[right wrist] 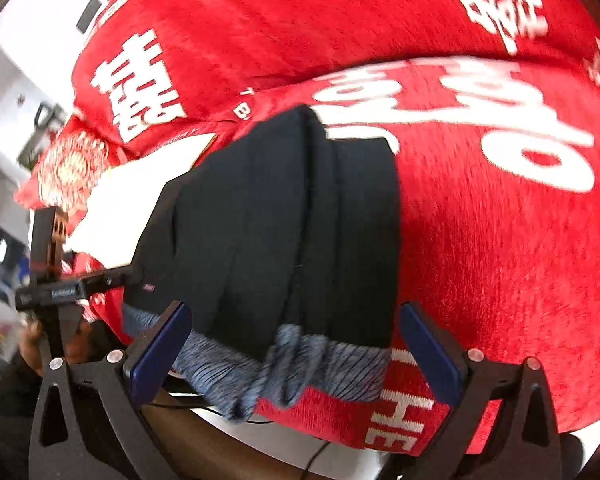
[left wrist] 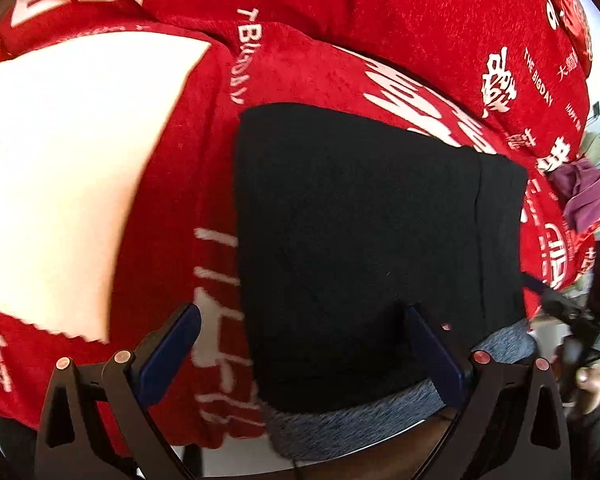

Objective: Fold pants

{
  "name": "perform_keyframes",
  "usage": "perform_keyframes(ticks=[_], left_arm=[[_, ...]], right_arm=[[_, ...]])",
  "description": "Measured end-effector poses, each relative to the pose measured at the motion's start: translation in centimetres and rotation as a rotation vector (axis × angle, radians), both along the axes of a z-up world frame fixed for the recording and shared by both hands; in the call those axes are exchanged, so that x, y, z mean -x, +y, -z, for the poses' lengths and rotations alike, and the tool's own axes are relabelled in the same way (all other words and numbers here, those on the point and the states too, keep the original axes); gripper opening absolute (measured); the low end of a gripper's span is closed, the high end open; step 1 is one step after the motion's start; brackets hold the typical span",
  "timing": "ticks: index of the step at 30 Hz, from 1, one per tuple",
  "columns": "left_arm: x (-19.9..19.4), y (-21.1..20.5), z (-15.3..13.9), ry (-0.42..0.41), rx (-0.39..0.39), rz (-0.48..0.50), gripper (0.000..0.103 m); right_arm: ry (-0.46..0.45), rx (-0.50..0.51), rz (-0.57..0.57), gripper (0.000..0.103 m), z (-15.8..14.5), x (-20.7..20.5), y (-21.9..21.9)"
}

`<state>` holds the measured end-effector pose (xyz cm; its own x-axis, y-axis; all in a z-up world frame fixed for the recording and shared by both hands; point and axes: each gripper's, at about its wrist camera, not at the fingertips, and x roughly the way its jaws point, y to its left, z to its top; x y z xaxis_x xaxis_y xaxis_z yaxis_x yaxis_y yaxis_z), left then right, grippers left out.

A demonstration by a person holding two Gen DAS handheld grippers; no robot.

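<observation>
Left wrist view: the left gripper (left wrist: pixel 304 332) stands wide apart, its blue-padded fingers (left wrist: pixel 436 354) spread with nothing between them. The left finger hangs over the red blanket (left wrist: pixel 420 20), the right one over the near part of the black pants (left wrist: pixel 360 220). The pants lie folded into a dark rectangle on the blanket, with a grey-blue waistband (left wrist: pixel 340 416) along the near edge. A large white patch (left wrist: pixel 60 180) of the blanket's print fills the left side. At the far right a purple cloth (left wrist: pixel 584 196) sits on the blanket's edge, and the right gripper (left wrist: pixel 572 320) shows just beside the pants' right side; its jaw spread cannot be told from here.

Right wrist view: the right gripper (right wrist: pixel 296 348) is likewise spread wide and holds nothing. The folded pants (right wrist: pixel 280 232) lie in the middle of the view, reaching away from the camera, with the bunched waistband (right wrist: pixel 284 364) nearest, between the two fingers. The blanket (right wrist: pixel 480 260) with white lettering lies under and around them. At the left edge, part of the left gripper (right wrist: pixel 52 280) appears near the pants' left side.
</observation>
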<state>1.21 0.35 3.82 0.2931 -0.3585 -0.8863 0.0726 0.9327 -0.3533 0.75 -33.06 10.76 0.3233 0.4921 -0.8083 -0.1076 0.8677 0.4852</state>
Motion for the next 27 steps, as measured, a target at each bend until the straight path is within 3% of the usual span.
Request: perform_keyframes(ticks=[8, 12, 15, 27], left_arm=[[-1.0, -3.6, 0.8, 0.012, -0.017, 0.012, 0.102], [-0.9, -4.2, 0.8, -0.007, -0.047, -0.028, 0.103], [-0.6, -4.7, 0.6, -0.038, -0.086, -0.034, 0.103], [-0.3, -3.8, 1.2, -0.08, -0.023, -0.054, 0.103]], right_arm=[[0.031, 0.014, 0.004, 0.103, 2.1, -0.8, 0.3], [0.023, -0.059, -0.005, 0.103, 2.9, -1.1, 0.8], [0.001, -0.009, -0.04, 0.103, 3.3, -1.6, 2.0], [-0.064, -0.003, -0.051, 0.103, 3.4, -1.1, 2.1]])
